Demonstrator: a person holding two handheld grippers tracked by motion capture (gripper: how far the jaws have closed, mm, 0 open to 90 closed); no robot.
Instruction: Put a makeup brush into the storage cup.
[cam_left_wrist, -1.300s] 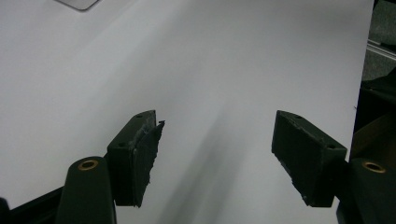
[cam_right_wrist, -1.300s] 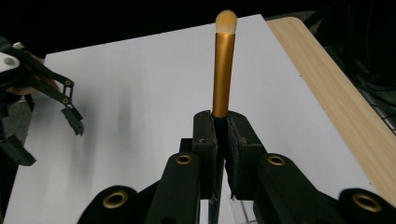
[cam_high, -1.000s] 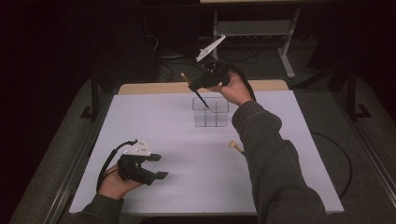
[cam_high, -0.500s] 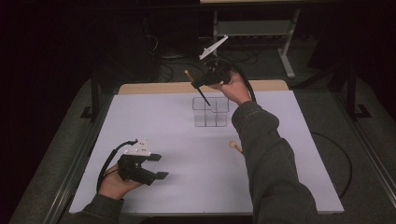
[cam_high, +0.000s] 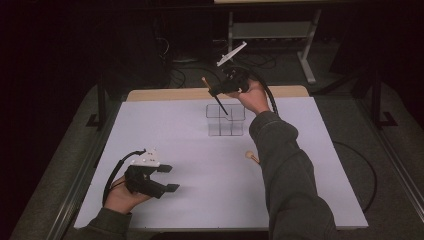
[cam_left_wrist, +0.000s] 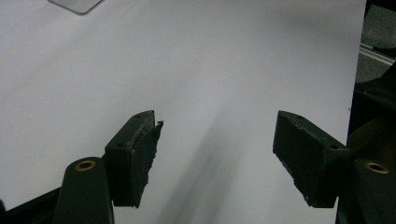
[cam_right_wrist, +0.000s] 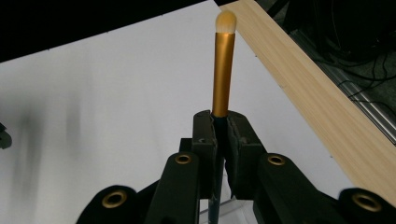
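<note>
My right gripper (cam_high: 215, 93) is shut on a makeup brush (cam_high: 220, 105) with a black handle, a gold ferrule and a pale tip. It holds the brush tilted over a clear compartmented organizer (cam_high: 220, 131) at the back middle of the white table. The handle end points down at the organizer's top; whether it is inside, I cannot tell. In the right gripper view the brush (cam_right_wrist: 223, 70) stands up from the closed right gripper (cam_right_wrist: 219, 119). My left gripper (cam_high: 171, 178) rests low at the front left, open with nothing in it. Its fingertips (cam_left_wrist: 140, 140) stand wide apart over bare table.
A second brush (cam_high: 251, 157) lies on the table beside the right forearm, in front of the organizer. A wooden strip (cam_high: 165, 94) runs along the table's far edge. A black cable (cam_high: 367, 170) loops off the right side. The white tabletop (cam_high: 200, 200) spreads between the hands.
The right gripper and its brush have shifted slightly to the right over the organizer. The left gripper has stayed put.
</note>
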